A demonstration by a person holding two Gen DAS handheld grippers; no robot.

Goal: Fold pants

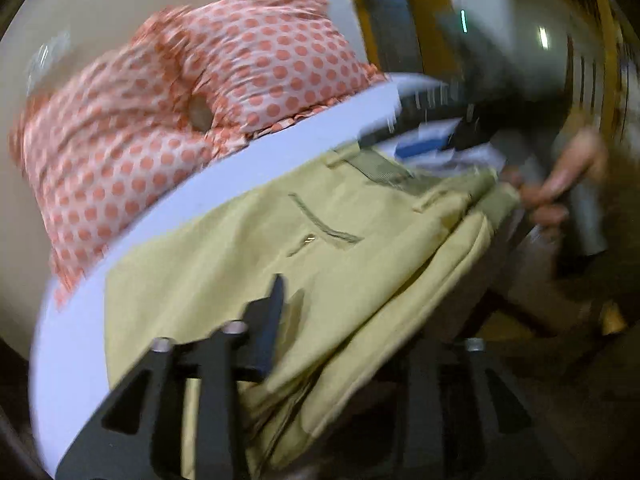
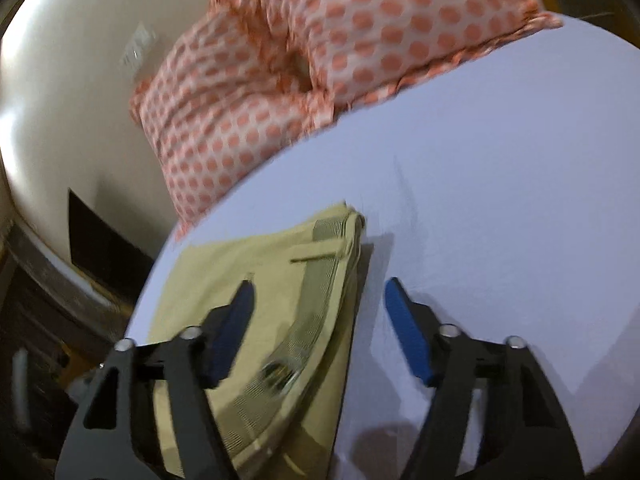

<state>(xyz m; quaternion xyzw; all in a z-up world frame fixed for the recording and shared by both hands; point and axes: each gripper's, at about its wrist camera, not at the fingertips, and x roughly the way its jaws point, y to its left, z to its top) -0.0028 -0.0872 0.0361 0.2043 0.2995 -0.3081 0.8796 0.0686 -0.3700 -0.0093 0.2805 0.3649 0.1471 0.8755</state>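
The yellow-green pants point(image 1: 304, 256) lie on the white bed sheet point(image 1: 248, 164), with the back pocket and waistband toward the far right. My left gripper point(image 1: 320, 320) has one black finger point(image 1: 268, 320) on top of the cloth; the other finger is hidden under the fabric, so it looks shut on the pants. In the right wrist view the pants point(image 2: 264, 312) lie folded with the elastic waistband point(image 2: 296, 344) on top. My right gripper point(image 2: 318, 304) is open, its blue-padded fingers point(image 2: 408, 336) straddling the waistband edge just above it.
An orange polka-dot pillow point(image 1: 200, 112) lies at the head of the bed, also in the right wrist view point(image 2: 320, 60). A hand holding the other gripper point(image 1: 560, 184) is at the right. The bed edge point(image 2: 152, 280) drops to a dark floor on the left.
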